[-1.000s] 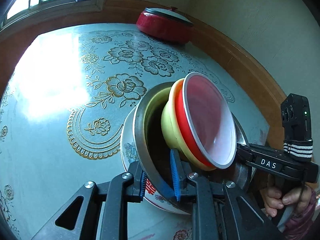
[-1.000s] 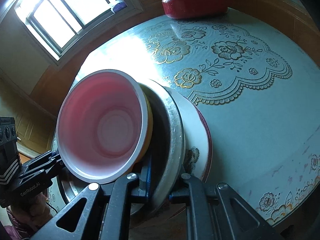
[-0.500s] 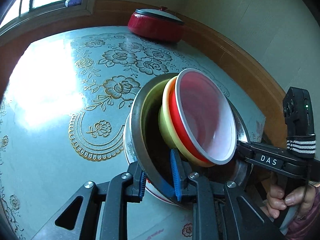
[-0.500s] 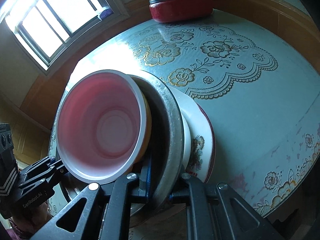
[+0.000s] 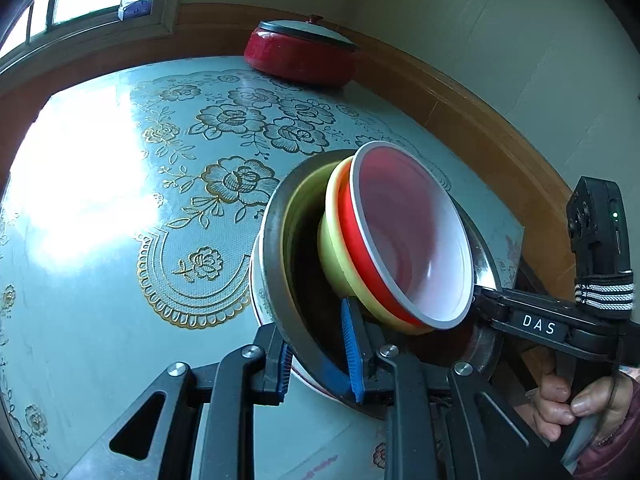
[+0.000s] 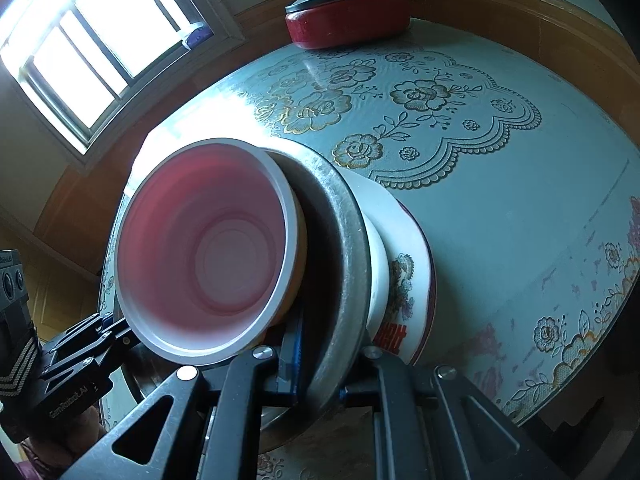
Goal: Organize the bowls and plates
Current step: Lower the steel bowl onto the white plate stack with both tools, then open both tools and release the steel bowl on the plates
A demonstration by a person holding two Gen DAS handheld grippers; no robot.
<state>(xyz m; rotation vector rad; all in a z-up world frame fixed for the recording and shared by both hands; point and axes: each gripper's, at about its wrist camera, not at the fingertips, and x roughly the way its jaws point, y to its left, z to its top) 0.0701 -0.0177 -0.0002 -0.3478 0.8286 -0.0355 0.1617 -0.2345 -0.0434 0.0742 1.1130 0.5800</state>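
Nested stack (image 5: pixel 384 240) being carried tilted; metal basin rim (image 6: pixel 340 264) being pinched by left gripper (image 5: pixel 320 356) at 6 o'clock, right gripper (image 6: pixel 320 372) opposite, for balance.

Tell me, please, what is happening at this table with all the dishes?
A person holds a nested stack of dishes tilted above the table, one gripper on each side. The left gripper and right gripper both clamp the rim of the metal basin. Inside it sit a yellow bowl and a red bowl; a floral plate lies beneath. A red lidded pot stands at the far edge.
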